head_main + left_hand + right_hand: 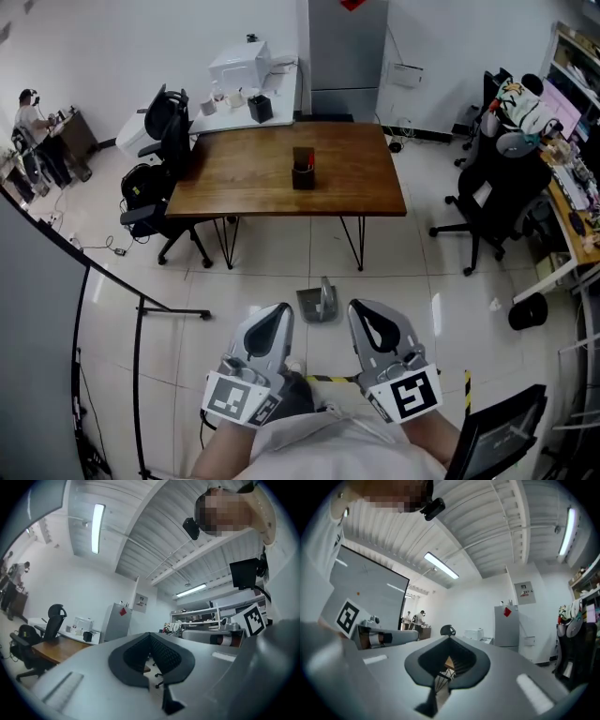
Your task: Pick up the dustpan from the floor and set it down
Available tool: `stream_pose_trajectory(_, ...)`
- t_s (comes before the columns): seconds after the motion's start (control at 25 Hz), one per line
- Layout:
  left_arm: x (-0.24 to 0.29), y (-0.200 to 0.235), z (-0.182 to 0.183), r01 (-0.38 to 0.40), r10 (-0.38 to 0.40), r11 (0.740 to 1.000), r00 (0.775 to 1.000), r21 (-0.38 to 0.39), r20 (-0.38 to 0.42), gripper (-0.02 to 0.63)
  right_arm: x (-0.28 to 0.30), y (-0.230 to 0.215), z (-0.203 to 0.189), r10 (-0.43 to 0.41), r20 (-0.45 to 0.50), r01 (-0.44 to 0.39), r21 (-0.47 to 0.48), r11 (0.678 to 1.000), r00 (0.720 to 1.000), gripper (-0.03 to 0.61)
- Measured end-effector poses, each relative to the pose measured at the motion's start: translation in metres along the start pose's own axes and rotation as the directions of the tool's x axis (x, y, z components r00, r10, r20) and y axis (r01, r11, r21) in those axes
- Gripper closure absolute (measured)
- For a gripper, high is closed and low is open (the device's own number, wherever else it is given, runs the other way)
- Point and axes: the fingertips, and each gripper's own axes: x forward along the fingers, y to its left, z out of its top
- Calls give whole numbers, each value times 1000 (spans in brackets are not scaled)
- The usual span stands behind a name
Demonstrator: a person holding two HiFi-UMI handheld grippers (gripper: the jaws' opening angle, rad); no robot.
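Note:
The grey dustpan (317, 302) stands on the white tiled floor in front of the wooden table, its handle pointing up. In the head view my left gripper (279, 311) and right gripper (361, 309) are held side by side near my body, one on each side of the dustpan and apart from it. Both are shut with nothing between the jaws. The left gripper view shows its jaws (151, 637) closed and pointing across the room. The right gripper view shows the same for the right gripper (449, 641). Neither gripper view shows the dustpan.
A wooden table (253, 183) with a dark holder (303, 169) stands beyond the dustpan. Office chairs sit at its left (159, 169) and at the right (492, 202). A black rail (141, 319) runs along the left. A person (33, 122) stands far left.

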Motion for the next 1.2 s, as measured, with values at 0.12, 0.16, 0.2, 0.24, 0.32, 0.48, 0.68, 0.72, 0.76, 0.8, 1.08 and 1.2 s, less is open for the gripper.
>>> stream_pose_trajectory(0.12, -16, -24, 0, -14, 14, 1000, 1000, -4, -3, 600, -26, 5, 11, 30, 27, -31, 45, 999, 999, 577)
stream_pose_trajectory(0.16, -20, -31, 1, -13, 13, 1000, 1000, -3, 0, 600, -32, 6, 13, 35, 26, -37, 55, 998, 999, 577)
stream_pose_trajectory(0.2, -23, -37, 3, -10, 10, 1000, 1000, 2, 2, 600, -36, 6, 14, 38, 18, -39, 58, 998, 999, 577)
stream_pose_trajectory(0.24, -26, -42, 5, -9, 9, 1000, 1000, 5, 2, 600, -39, 7, 14, 37, 1, -37, 51, 998, 999, 577)
stream_pose_trajectory(0.32, -30, -48, 6, -6, 6, 1000, 1000, -2, 0, 600, -45, 12, 13, 31, -37, -30, 12, 999, 999, 577)
stream_pose_trajectory(0.48, -31, -55, 7, 0, 0, 1000, 1000, -12, -7, 600, -55, 19, 15, 26, -39, -26, -14, 1000, 999, 577)
stream_pose_trajectory(0.68, -33, -48, 12, 18, -17, 1000, 1000, 20, -19, 600, -55, 23, 23, -9, -4, 9, -74, 997, 1000, 577)
stream_pose_trajectory(0.72, -33, -45, 14, 14, -14, 1000, 1000, 23, -20, 600, -54, 23, 24, -10, -6, 10, -75, 997, 1000, 577)
stream_pose_trajectory(0.76, -34, -42, 16, 7, -7, 1000, 1000, 25, -17, 600, -51, 24, 24, -5, -6, 5, -70, 998, 1000, 577)
stream_pose_trajectory(0.8, -35, -39, 18, 0, 0, 1000, 1000, 26, -12, 600, -49, 25, 24, 1, -4, -1, -64, 998, 1000, 577)
stream_pose_trajectory(1.08, -34, -46, 22, 7, -7, 1000, 1000, 14, 5, 600, -44, 18, 31, -14, 1, 14, -58, 998, 1000, 577)
stream_pose_trajectory(1.2, -34, -42, 26, 7, -7, 1000, 1000, 8, 17, 600, -41, 20, 36, -18, -2, 18, -74, 997, 1000, 577)
